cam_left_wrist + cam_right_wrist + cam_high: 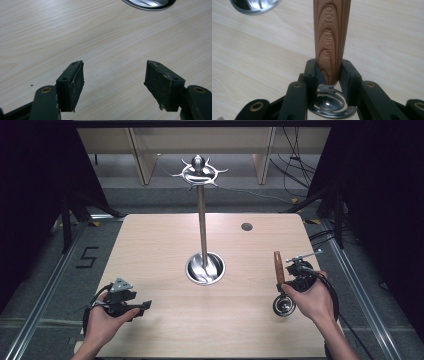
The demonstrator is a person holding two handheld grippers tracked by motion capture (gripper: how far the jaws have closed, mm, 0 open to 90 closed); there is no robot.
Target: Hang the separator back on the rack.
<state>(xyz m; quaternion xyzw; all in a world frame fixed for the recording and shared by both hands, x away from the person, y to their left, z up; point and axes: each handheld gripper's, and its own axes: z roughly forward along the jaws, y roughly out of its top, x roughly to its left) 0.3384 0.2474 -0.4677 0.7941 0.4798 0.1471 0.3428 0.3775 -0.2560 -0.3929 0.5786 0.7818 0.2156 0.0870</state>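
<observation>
One utensil, a wooden-handled ladle point(279, 282), sits clamped in your right gripper point(329, 75) right of the rack point(202, 220), left gripper point(113, 82) gaping idle; next, likely hang it on a hook.

The high view looks forward and down from above the person's side, taking in the whole worktop point(165, 330) and the stand point(202, 220) at its middle from fairly far. The left gripper view rides low and close over bare wood, facing the stand's round base point(150, 3) at its top edge. The right gripper view sits closer still, looking along a wooden handle point(330, 37), with the same base point(254, 6) at its top left.
</observation>
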